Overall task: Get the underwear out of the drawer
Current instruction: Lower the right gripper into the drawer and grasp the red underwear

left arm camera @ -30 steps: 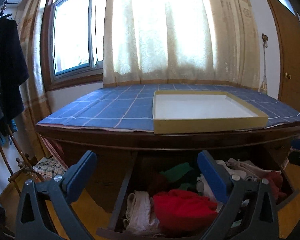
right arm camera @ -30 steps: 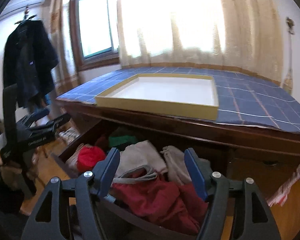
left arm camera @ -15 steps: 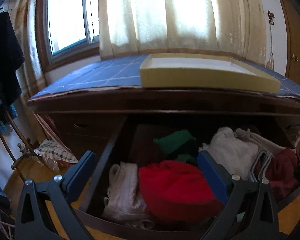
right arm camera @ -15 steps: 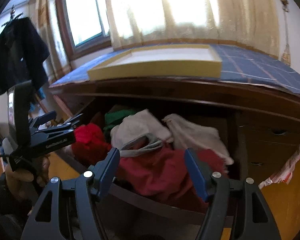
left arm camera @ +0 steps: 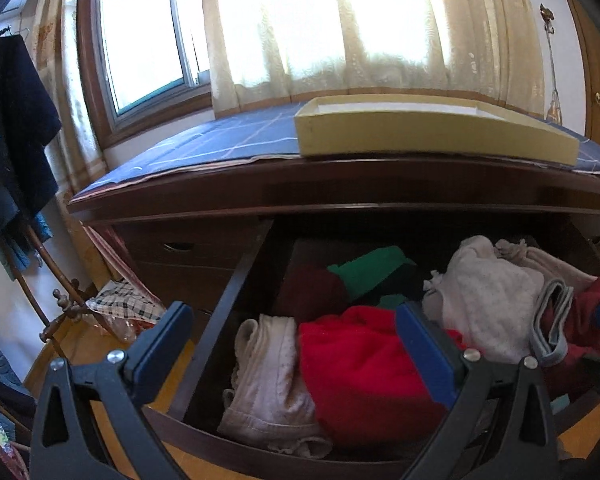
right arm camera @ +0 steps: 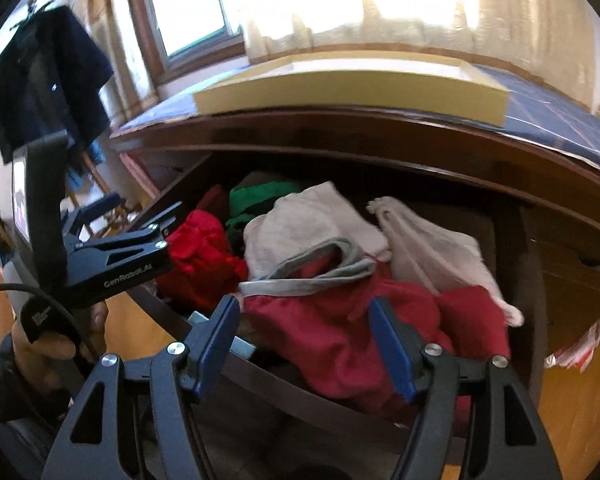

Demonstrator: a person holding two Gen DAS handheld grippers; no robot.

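my right fingers point(right arm camera: 304, 340) spread, empty | red heap point(right arm camera: 364, 328) at 12, probably nearest | left fingers point(left arm camera: 292, 344) spread

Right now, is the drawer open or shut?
Open. The drawer is pulled out from under the dresser top, and the clothes inside show from above, such as the bright red garment and the green one.
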